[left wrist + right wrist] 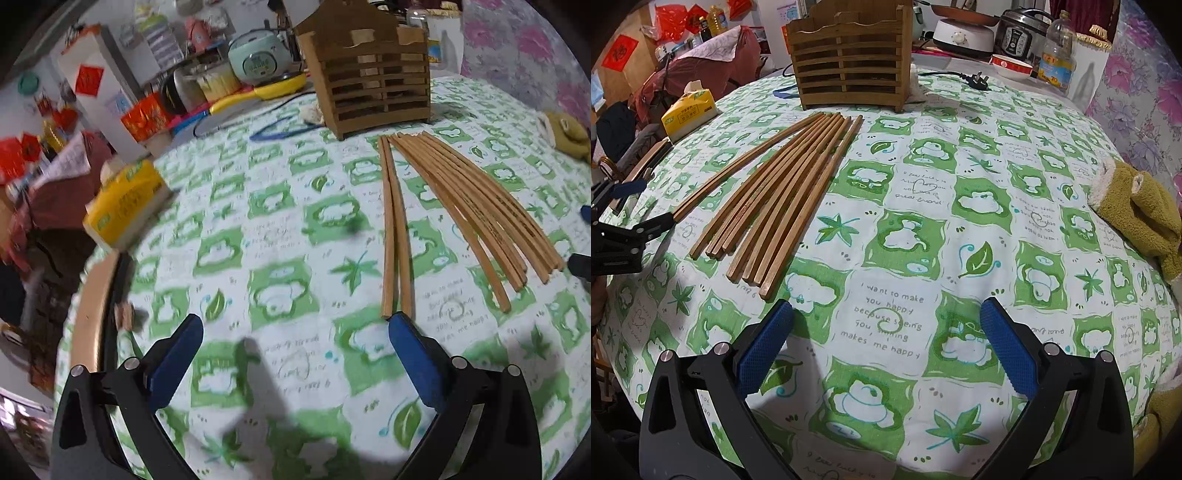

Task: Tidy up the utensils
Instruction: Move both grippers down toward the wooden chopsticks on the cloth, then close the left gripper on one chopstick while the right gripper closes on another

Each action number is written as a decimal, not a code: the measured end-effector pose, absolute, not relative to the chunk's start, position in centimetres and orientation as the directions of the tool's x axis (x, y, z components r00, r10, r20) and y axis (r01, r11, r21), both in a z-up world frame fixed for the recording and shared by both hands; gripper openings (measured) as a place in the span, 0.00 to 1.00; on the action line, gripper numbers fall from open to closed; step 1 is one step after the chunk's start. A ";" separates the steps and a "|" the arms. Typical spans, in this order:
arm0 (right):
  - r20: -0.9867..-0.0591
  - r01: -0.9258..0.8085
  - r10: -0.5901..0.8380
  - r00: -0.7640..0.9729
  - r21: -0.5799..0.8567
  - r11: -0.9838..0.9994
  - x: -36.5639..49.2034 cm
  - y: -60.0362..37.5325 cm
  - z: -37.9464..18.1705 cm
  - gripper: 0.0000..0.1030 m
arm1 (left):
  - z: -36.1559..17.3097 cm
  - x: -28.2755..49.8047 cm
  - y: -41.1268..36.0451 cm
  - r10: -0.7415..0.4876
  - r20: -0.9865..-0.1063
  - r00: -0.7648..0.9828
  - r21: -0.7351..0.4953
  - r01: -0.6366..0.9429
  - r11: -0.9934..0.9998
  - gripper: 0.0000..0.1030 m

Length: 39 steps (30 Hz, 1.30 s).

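All chopsticks (783,192) lie loose on the counter (960,229); wooden holder (849,62) looks unfilled, so sorting not begun. Left hand-held gripper (295,332) and right hand-held gripper (886,317) both spread, empty.

The left gripper (295,325) hovers low with its blue-padded fingers (413,354) spread wide and nothing between them. The right gripper (886,314) is likewise spread wide and empty, angled downward, its fingers (764,343) apart.
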State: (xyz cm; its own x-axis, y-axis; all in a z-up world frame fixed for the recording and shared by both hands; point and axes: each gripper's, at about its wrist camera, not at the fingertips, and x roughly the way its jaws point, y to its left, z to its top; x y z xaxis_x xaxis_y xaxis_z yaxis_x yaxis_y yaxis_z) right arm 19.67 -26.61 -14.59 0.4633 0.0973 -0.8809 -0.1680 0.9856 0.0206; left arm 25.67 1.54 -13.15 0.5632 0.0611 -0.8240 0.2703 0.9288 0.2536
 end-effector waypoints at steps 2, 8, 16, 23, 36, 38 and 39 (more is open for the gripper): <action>-0.881 -0.168 0.097 0.464 0.020 0.986 19.6 -26.6 -14.6 0.95 | -13.1 25.8 0.4 0.076 -0.812 0.579 0.283 0.276 0.919 0.95; -0.879 -0.169 0.090 0.469 0.011 0.985 19.6 -26.5 -14.5 0.95 | -13.2 25.9 0.0 0.065 -0.808 0.585 0.286 0.294 0.912 0.95; -0.836 -0.290 0.079 0.542 -0.098 0.952 18.4 -23.4 -13.5 0.92 | -13.7 27.5 2.9 -0.048 -0.876 0.480 0.080 0.242 0.967 0.96; -0.854 -0.298 0.088 0.513 -0.082 0.951 19.2 -22.8 -13.8 0.77 | -13.8 27.7 3.1 -0.064 -0.882 0.468 0.055 0.235 0.970 0.96; -0.831 -0.214 0.053 0.553 -0.081 0.974 18.6 -25.1 -13.6 0.46 | -13.0 24.9 0.2 -0.050 -0.838 0.543 0.180 0.362 0.915 0.89; -0.830 -0.210 0.053 0.556 -0.079 0.974 18.6 -25.2 -13.6 0.46 | -13.0 24.9 0.0 -0.065 -0.839 0.540 0.170 0.375 0.912 0.83; -0.830 -0.201 0.056 0.555 -0.068 0.977 18.7 -25.5 -13.5 0.46 | -13.0 24.9 0.1 -0.074 -0.840 0.537 0.161 0.377 0.912 0.79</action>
State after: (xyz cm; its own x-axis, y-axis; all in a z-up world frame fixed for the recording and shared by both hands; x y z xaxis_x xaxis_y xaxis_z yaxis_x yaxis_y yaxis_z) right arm 18.68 -25.53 -13.53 0.5552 0.0565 -0.8298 -0.2009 0.9773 -0.0679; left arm 24.93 0.07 -13.04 0.5369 -0.0737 -0.8404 0.3775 0.9119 0.1612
